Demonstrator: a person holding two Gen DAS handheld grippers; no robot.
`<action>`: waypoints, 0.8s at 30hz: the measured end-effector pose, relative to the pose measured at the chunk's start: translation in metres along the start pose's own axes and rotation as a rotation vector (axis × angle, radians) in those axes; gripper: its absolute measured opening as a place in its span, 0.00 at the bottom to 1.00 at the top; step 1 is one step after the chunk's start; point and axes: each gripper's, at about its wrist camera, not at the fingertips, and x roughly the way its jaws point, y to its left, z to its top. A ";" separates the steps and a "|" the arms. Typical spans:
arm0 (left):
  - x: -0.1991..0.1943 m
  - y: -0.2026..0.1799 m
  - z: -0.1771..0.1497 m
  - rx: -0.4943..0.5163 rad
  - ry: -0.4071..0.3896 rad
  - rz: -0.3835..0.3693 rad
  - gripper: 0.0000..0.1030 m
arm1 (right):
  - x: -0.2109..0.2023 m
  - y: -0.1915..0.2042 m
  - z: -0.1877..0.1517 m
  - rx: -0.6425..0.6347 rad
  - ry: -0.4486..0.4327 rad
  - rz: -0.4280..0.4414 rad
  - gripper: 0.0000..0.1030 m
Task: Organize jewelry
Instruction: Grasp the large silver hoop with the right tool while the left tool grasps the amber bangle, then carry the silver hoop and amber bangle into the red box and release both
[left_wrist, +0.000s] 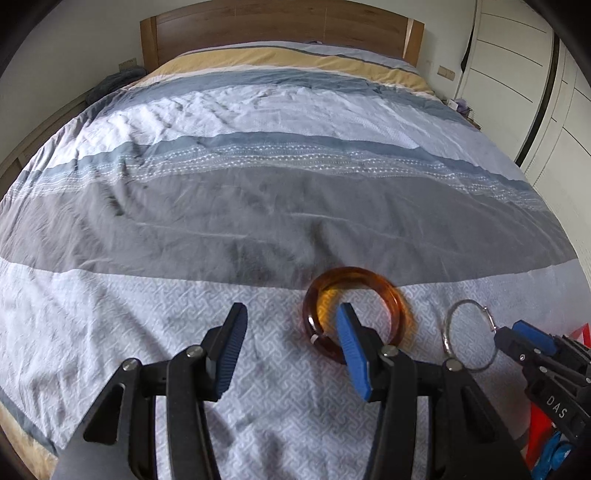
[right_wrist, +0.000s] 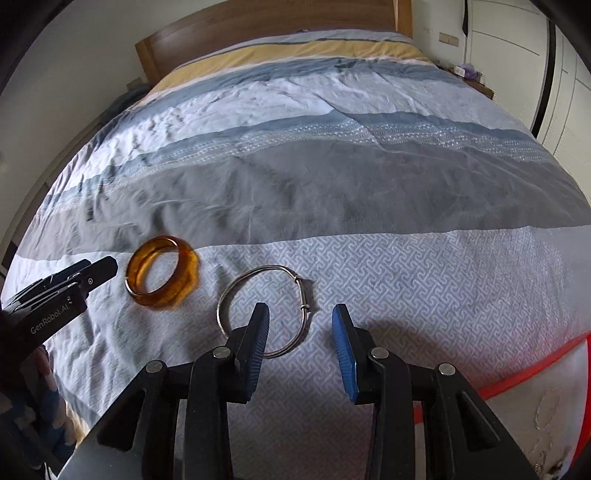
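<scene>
Risk: both bangles lie flat on the bed (right_wrist: 369, 258). Left gripper (left_wrist: 291, 328) fingers spread beside the amber bangle (left_wrist: 354, 284); right gripper (right_wrist: 301, 328) fingers spread, empty, over the silver bangle (right_wrist: 236, 291), which could slip aside.

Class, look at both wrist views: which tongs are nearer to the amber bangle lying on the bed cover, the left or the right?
Left. The left tongs hang open right over the amber bangle, one finger crossing its ring. The right tongs are off beside it, open over the thin silver bangle.
</scene>
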 end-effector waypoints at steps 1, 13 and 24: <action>0.007 -0.003 0.000 0.013 0.010 0.003 0.47 | 0.006 -0.001 0.000 0.008 0.009 -0.001 0.34; 0.043 -0.019 -0.007 0.089 0.039 0.057 0.18 | 0.049 0.009 0.004 -0.049 0.035 -0.087 0.24; 0.002 -0.011 -0.020 0.044 -0.005 0.055 0.09 | -0.002 0.014 -0.001 -0.076 -0.105 -0.074 0.06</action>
